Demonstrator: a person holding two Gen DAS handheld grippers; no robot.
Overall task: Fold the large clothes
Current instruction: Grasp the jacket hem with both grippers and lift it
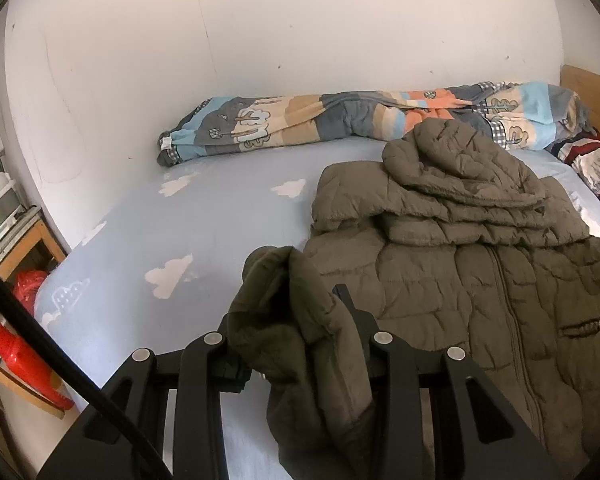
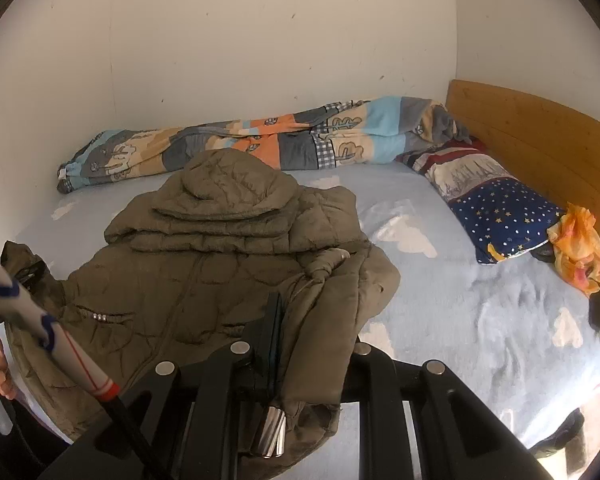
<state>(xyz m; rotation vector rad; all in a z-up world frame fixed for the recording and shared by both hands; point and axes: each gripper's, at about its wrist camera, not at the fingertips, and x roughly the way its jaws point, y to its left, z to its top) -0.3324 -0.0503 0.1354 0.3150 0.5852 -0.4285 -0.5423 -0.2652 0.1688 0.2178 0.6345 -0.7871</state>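
My left gripper [image 1: 300, 320] has its jaws clamped narrow on a bunched hem corner of the olive quilted jacket [image 1: 460, 280]; my right gripper [image 2: 296, 340] pinches the opposite hem corner likewise. The jacket lies front-up on the bed [image 1: 180, 232], hood toward the rolled duvet [image 1: 300, 124]. Risk, in my judgement: the thick, slippery padding may slide from either narrow grip, or uneven lifting may skew the fold.

Jacket [image 2: 228, 248]: matt olive quilted cloth, puffy. Grippers: matt black plastic, shiny metal pins. Bedsheet [image 1: 148, 240]: smooth pale-blue cloth. Headboard [image 2: 540, 148] at 2 o'clock: smooth light wood.
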